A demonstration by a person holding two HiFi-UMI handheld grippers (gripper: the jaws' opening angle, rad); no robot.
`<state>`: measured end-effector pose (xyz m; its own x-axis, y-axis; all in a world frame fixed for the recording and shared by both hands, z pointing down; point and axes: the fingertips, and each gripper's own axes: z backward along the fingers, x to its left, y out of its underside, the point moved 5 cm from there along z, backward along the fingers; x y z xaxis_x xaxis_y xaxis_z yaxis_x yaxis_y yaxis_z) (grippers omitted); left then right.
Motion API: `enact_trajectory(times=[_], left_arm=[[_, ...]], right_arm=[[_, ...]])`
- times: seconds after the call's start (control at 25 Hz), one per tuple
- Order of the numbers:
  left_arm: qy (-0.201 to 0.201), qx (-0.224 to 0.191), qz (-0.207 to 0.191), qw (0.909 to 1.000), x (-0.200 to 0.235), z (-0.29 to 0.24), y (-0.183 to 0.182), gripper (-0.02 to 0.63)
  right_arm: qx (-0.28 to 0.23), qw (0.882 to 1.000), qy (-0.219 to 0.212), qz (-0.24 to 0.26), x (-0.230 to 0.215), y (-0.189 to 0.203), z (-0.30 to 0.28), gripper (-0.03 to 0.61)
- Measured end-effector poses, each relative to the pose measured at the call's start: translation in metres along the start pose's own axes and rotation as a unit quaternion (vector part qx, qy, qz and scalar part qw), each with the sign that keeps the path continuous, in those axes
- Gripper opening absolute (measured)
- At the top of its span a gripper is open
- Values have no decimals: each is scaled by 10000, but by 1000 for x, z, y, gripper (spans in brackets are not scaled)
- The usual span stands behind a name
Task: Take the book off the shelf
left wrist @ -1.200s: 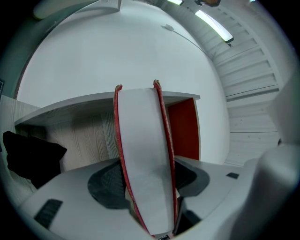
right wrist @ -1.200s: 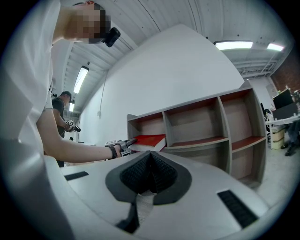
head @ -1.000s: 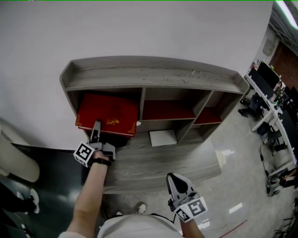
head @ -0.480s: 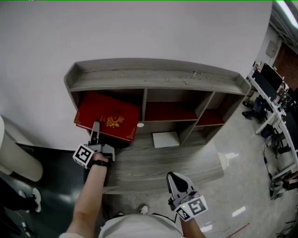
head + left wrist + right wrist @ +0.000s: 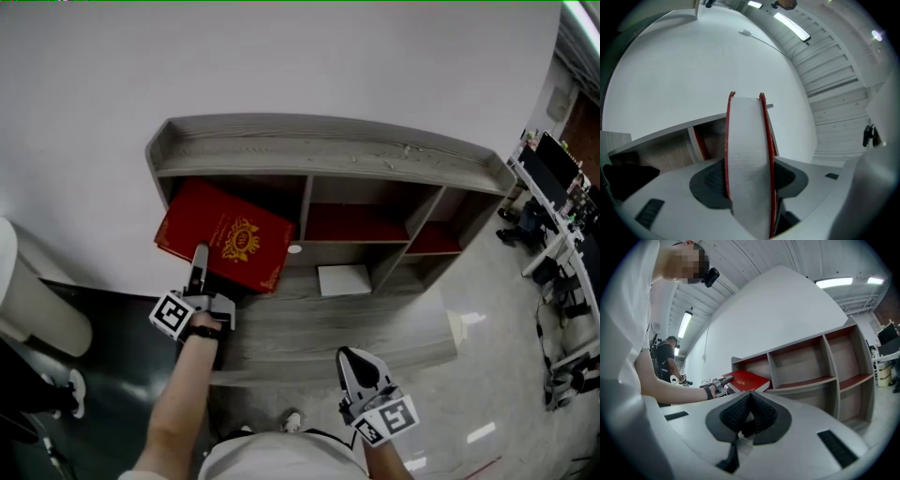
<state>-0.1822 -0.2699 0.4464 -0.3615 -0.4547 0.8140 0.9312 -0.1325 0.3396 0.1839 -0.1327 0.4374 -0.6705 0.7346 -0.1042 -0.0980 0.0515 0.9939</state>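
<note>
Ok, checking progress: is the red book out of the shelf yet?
Partly out: the red book juts tilted from the shelf, gripped by the left tool.

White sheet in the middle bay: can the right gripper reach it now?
Probably yes: the right gripper hangs shut before the open-fronted shelf, with nothing between it and the white sheet.

Bright even light from ceiling strip lights point(image 5: 792, 27); glare on floor point(image 5: 459, 314); gripper views fisheye-warped, dark corners

One book point(image 5: 225, 236); one shelf point(image 5: 328, 155); left gripper point(image 5: 200, 253) and right gripper point(image 5: 350, 357), two
</note>
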Motion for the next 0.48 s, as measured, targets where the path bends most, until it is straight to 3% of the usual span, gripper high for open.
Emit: enact_trajectory(times=[0.48], left_arm=[[256,225,-298,9990,-26,22,-10,236]], right_arm=[[70,9999,-30,-106,14,7,-5,23]])
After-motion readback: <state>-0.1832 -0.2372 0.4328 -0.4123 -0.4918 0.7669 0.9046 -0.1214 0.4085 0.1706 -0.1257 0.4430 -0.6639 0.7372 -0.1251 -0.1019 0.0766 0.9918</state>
